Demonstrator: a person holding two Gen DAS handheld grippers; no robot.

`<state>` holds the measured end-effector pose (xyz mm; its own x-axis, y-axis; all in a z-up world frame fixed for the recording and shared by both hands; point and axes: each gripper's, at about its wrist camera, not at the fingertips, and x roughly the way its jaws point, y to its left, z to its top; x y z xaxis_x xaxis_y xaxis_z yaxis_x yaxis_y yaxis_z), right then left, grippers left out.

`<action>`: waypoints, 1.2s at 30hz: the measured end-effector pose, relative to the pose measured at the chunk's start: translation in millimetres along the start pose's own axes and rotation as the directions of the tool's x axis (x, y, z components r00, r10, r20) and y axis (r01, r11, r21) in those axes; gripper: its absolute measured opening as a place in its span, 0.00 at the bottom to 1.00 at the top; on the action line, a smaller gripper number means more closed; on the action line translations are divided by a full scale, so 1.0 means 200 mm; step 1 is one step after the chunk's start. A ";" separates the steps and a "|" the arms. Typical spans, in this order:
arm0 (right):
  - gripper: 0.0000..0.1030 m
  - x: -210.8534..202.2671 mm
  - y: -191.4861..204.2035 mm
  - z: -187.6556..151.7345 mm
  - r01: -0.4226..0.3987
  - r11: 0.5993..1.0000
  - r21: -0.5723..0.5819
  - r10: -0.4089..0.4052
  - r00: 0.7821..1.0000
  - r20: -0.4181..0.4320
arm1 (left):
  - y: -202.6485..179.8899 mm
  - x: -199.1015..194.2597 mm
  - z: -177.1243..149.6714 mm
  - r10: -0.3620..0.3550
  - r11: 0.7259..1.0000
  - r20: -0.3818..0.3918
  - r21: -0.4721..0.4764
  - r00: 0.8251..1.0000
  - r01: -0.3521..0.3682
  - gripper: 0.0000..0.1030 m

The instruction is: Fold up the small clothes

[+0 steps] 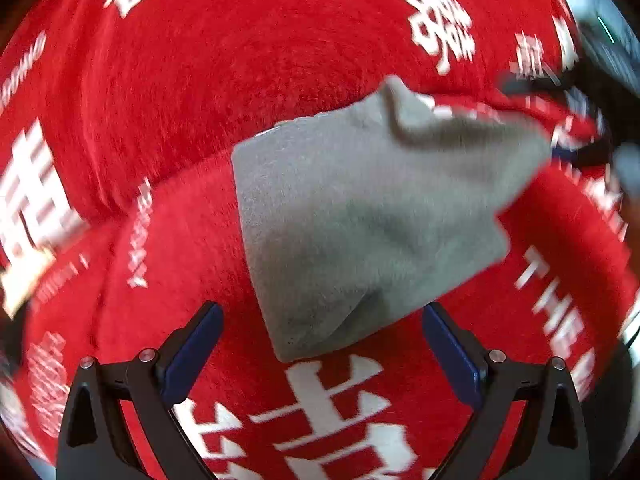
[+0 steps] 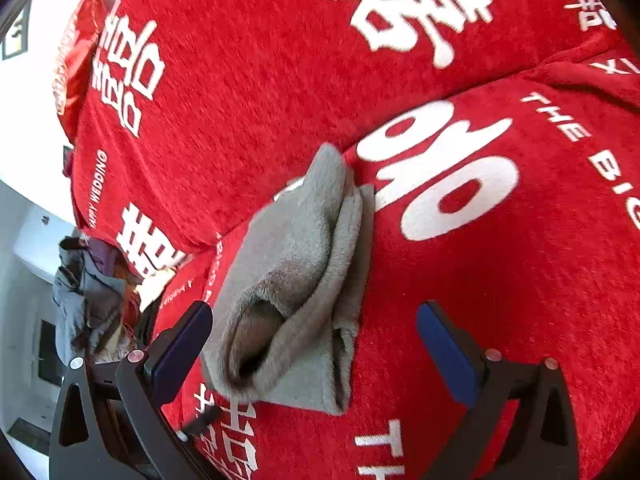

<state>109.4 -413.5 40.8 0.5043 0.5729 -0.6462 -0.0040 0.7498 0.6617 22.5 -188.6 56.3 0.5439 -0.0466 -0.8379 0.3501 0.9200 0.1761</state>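
Note:
A small grey fleecy garment (image 1: pixel 368 216) lies folded on a red plush cover (image 1: pixel 200 80) printed with white characters. My left gripper (image 1: pixel 322 320) is open, its blue pads wide apart, and the garment's near corner lies loose between and just beyond them. In the right wrist view the same grey garment (image 2: pixel 296 280) shows its layered folds and an open tube-like end. My right gripper (image 2: pixel 314 320) is open too, its fingers on either side of the garment's near end without pressing it. The right gripper (image 1: pixel 576 152) appears blurred at the garment's far right corner.
The red cover (image 2: pixel 480 280) spreads over the seat and backrest of a sofa, with a crease where they meet. A red cushion (image 2: pixel 76 52) sits at the far left end. Beyond the sofa's left edge hang grey clothes (image 2: pixel 84 292) against a pale wall.

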 end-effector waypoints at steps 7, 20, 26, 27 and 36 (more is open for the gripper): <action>0.93 0.30 0.17 0.07 0.100 0.993 -0.070 -0.107 0.988 -0.114 | 0.18 0.16 0.09 0.043 0.982 -0.022 -0.184 0.999 -0.046 0.86; 0.21 0.40 0.47 0.04 0.170 0.929 -0.328 -0.194 0.980 -0.041 | 0.48 0.09 -0.15 -0.209 0.881 0.015 -0.431 0.978 0.195 0.27; 0.56 0.40 0.23 0.02 0.154 0.955 -0.251 -0.188 0.976 -0.114 | 0.40 -0.01 -0.09 -0.255 0.898 0.015 -0.368 0.967 0.242 0.28; 0.62 0.37 0.22 0.02 0.162 0.955 -0.248 -0.192 0.976 -0.101 | 0.40 -0.03 -0.07 -0.263 0.897 0.021 -0.363 0.965 0.252 0.29; 0.74 0.39 0.18 0.23 0.185 0.972 -0.148 -0.194 0.980 -0.053 | 0.44 -0.12 0.09 -0.265 0.869 0.118 -0.400 0.957 0.290 1.00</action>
<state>187.5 -356.1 31.9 0.4489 0.4332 -0.7815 -0.0387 0.8832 0.4673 55.1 -114.0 100.9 0.5177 -0.3346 -0.7874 0.1570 0.9419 -0.2970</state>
